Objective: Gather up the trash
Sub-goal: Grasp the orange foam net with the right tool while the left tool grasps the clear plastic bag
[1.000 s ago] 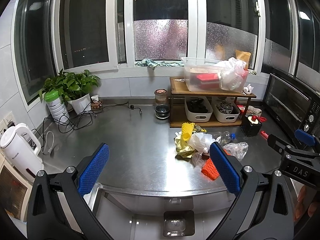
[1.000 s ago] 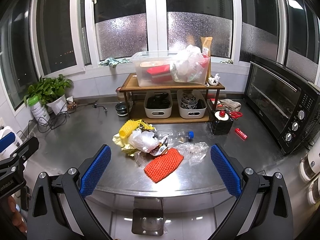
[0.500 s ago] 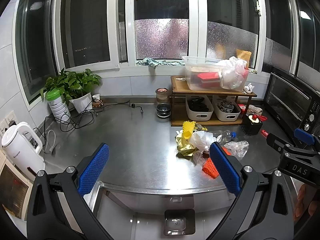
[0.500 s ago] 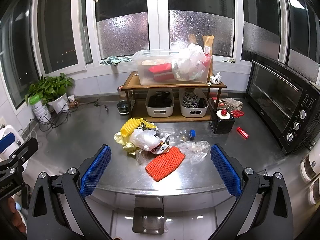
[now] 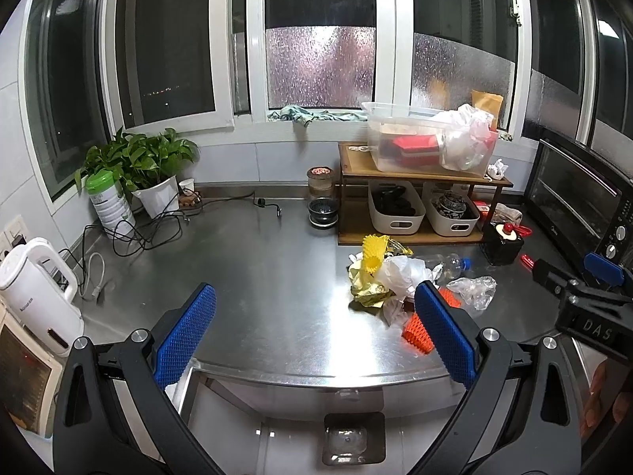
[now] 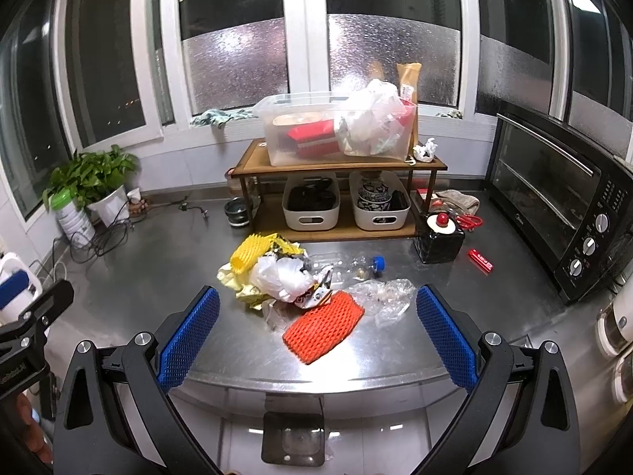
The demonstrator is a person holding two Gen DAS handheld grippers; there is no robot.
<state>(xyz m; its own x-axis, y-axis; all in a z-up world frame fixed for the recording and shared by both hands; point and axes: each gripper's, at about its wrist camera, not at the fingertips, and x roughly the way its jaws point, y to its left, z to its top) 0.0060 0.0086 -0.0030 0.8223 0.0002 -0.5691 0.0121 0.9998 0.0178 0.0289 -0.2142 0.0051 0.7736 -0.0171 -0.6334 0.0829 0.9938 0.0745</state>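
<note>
While both grippers gape empty, ribbed orange foam net (image 6: 322, 326), crinkled plastic (image 6: 381, 295), steel counter (image 6: 435, 277).

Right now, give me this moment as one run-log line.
left gripper: open, empty | right gripper: open, empty | trash pile: on steel counter, untouched | orange foam net: nearest right gripper

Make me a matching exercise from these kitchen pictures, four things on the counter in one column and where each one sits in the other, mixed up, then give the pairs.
Things
1. orange foam net
2. yellow foam net
3. clear plastic bottle
4. clear storage bin

Places
A. on top of the wooden shelf
B. far left end of the trash pile
C. nearest the counter's front edge
D. lying flat, blue cap toward the oven

Pairs: 1-C, 2-B, 3-D, 4-A
</note>
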